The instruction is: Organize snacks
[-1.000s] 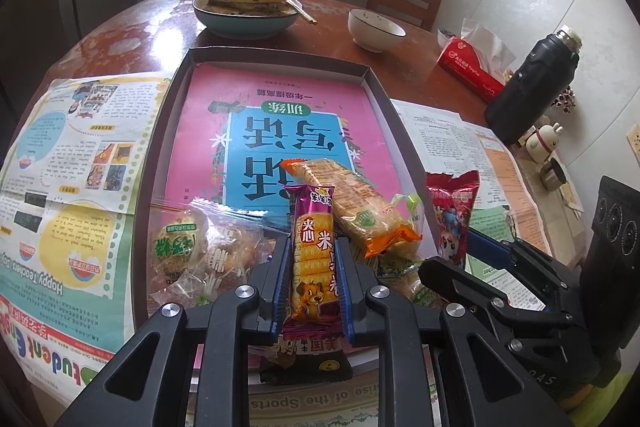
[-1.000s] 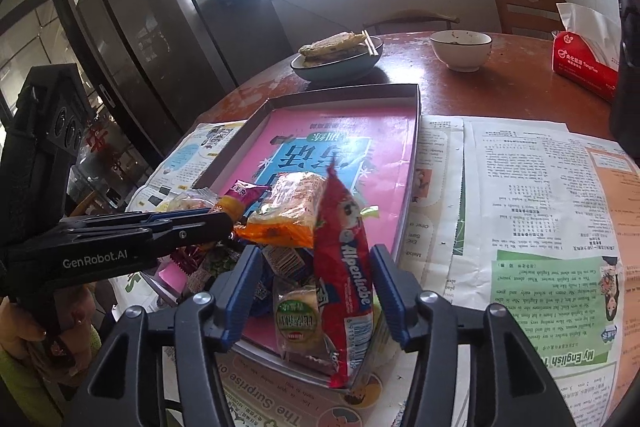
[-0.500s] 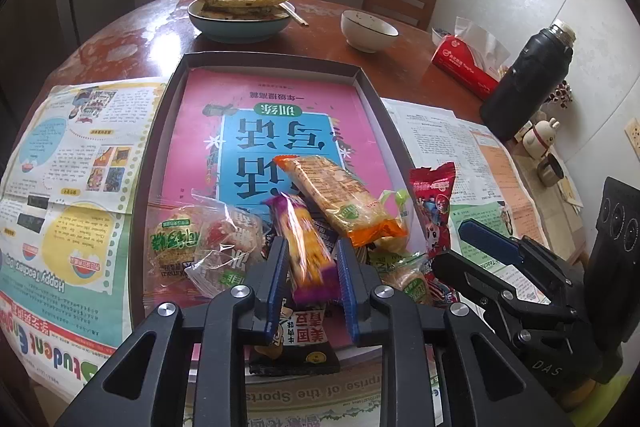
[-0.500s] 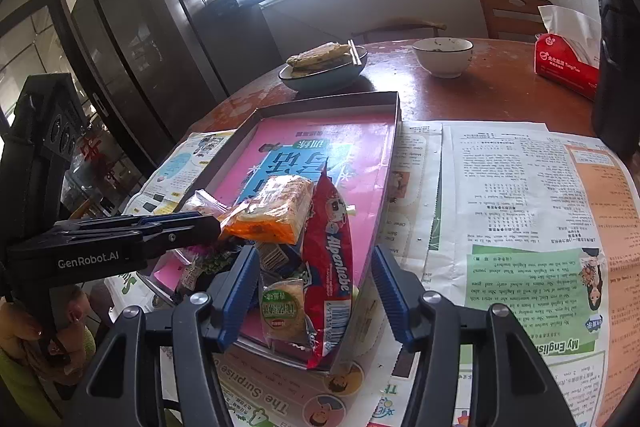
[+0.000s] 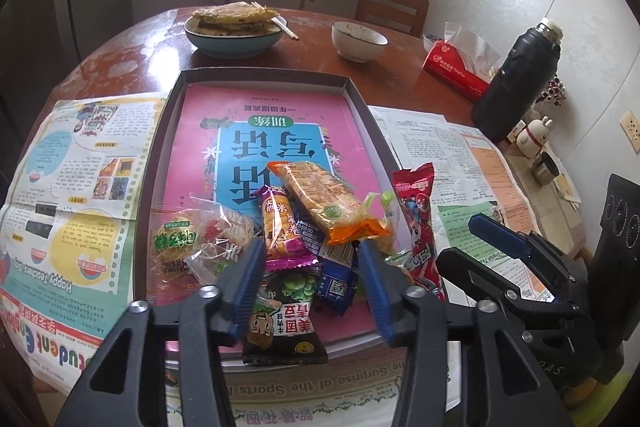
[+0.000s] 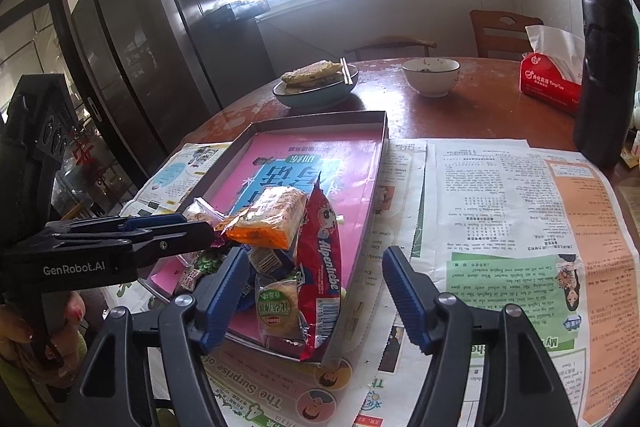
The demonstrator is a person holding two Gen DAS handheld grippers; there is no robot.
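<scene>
From the left wrist camera, the left gripper (image 5: 310,281) stands wide open and holds nothing, its blue-padded fingers (image 5: 245,277) straddling the near end of a heap of wrapped snacks in the shallow grey cardboard tray (image 5: 158,147) with its pink printed lining. The purple-and-yellow rice cracker bar (image 5: 280,229) lies loose on the heap just ahead of the jaws, its long axis running roughly away from them, and the orange-ended cracker packet (image 5: 328,205) slants across beside it. The tall red candy packet (image 5: 418,223) leans at the tray's right edge, nearer the right gripper (image 5: 472,239). From the right wrist camera, the right gripper (image 6: 310,291) is also spread wide and empty, with the red candy packet (image 6: 320,267) lying lengthwise between its fingers, touching neither as far as I can tell. I judge that packet the right hand's likeliest pick, a straight close across its narrow width.
</scene>
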